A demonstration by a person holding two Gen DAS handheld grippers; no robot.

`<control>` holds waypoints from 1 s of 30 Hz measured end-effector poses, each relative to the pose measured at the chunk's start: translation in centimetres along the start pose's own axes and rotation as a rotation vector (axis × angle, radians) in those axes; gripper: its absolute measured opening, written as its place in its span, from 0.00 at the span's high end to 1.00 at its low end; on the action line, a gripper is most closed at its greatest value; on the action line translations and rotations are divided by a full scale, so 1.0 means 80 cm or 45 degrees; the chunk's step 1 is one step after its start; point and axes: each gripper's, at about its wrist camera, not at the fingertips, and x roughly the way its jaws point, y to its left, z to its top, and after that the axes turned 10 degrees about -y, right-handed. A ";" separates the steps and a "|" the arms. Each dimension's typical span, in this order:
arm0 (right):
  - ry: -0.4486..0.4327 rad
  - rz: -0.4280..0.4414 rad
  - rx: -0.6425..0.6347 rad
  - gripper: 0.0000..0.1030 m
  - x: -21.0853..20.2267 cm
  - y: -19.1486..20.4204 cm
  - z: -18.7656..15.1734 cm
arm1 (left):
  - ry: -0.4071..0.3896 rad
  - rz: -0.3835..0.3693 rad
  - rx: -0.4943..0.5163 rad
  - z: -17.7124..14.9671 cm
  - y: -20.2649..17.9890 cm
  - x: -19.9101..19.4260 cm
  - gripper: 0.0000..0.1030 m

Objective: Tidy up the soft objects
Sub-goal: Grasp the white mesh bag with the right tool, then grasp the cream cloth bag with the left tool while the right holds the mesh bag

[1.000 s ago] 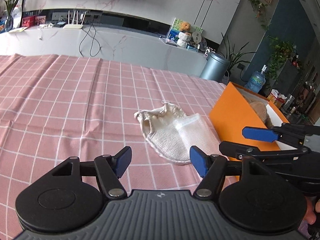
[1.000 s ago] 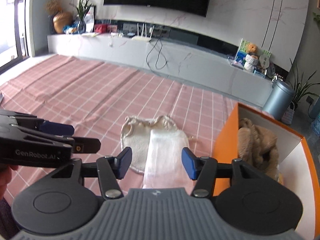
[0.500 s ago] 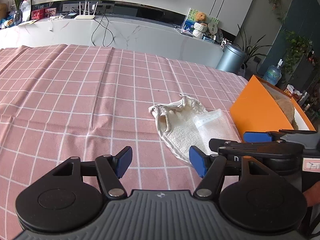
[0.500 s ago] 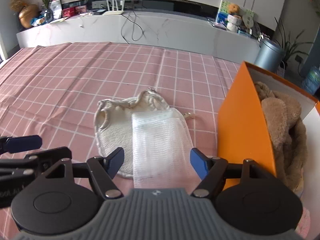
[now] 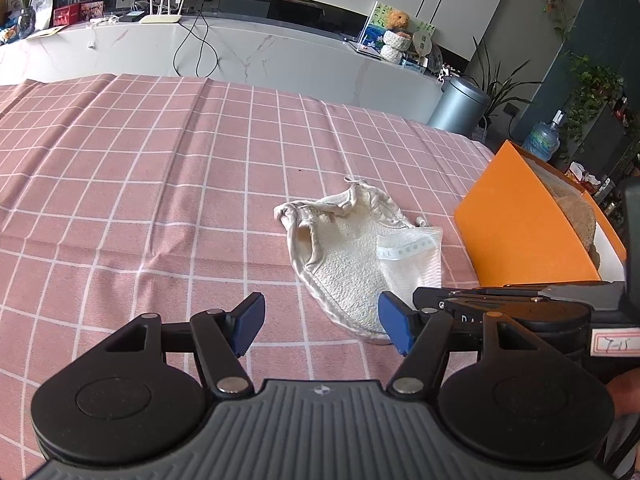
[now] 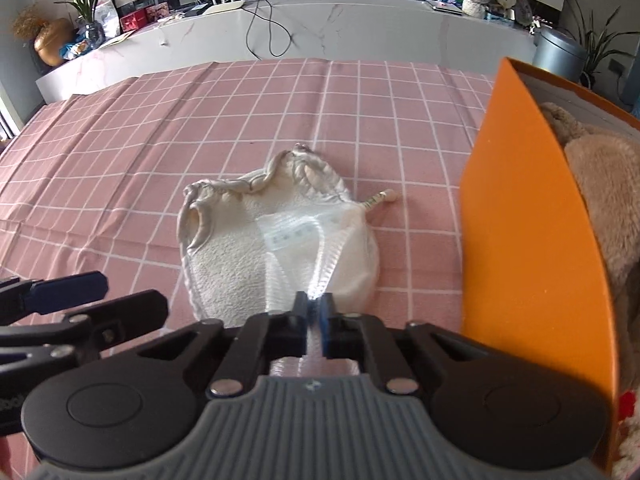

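A cream terry drawstring pouch [image 6: 228, 276] lies flat on the pink checked tablecloth [image 6: 280, 120]. A white mesh bag [image 6: 352, 264] rests on its right half. My right gripper [image 6: 315, 304] is shut on the mesh bag's near edge, and the mesh is bunched into a ridge between the pads. In the left wrist view the pouch [image 5: 340, 264] and mesh bag [image 5: 416, 260] lie just ahead and to the right of my left gripper [image 5: 322, 320]. That gripper is open and holds nothing.
An open orange box [image 6: 528, 240] stands right of the cloths, with a brown plush toy [image 6: 600, 184] inside. The left gripper's fingers [image 6: 68, 286] reach in at the right view's left edge. A white counter [image 5: 240, 56] runs behind the table.
The right gripper dropped toward the mesh bag and its jaws went from wide open to shut on the near edge, bunching the mesh. The left gripper edged closer to the pouch.
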 end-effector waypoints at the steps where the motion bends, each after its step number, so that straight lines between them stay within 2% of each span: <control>1: -0.020 0.000 -0.006 1.00 -0.005 0.001 0.000 | 0.001 -0.001 0.000 0.001 -0.001 0.000 0.26; 6: -0.141 0.012 -0.057 1.00 -0.041 0.005 0.015 | -0.003 -0.005 0.021 0.007 -0.009 0.002 0.26; 10: -0.183 -0.028 -0.113 1.00 -0.059 0.002 0.030 | 0.032 0.018 -0.014 0.017 -0.015 0.018 0.20; 12: -0.171 -0.061 -0.122 1.00 -0.056 0.000 0.032 | 0.046 0.022 -0.059 0.022 -0.014 0.034 0.19; 15: -0.113 -0.064 -0.068 1.00 -0.046 -0.005 0.033 | 0.045 0.075 -0.057 0.025 -0.014 0.057 0.19; 20: -0.055 -0.080 -0.042 1.00 -0.029 -0.001 0.032 | 0.069 0.083 -0.053 0.020 -0.013 0.079 0.26; 22: -0.032 -0.083 -0.014 1.00 -0.021 -0.002 0.030 | 0.039 0.082 -0.035 0.018 -0.016 0.080 0.27; 23: -0.016 -0.088 0.001 1.00 -0.015 -0.002 0.028 | 0.028 0.083 -0.018 0.018 -0.019 0.081 0.29; 26: 0.037 -0.085 0.052 1.00 0.001 -0.005 0.021 | 0.013 0.084 0.008 0.018 -0.022 0.082 0.46; 28: 0.051 -0.088 0.076 1.00 0.008 -0.007 0.016 | 0.014 0.083 0.005 0.019 -0.021 0.081 0.63; 30: 0.058 -0.095 0.101 1.00 0.013 -0.010 0.012 | 0.012 0.071 -0.021 0.019 -0.017 0.078 0.69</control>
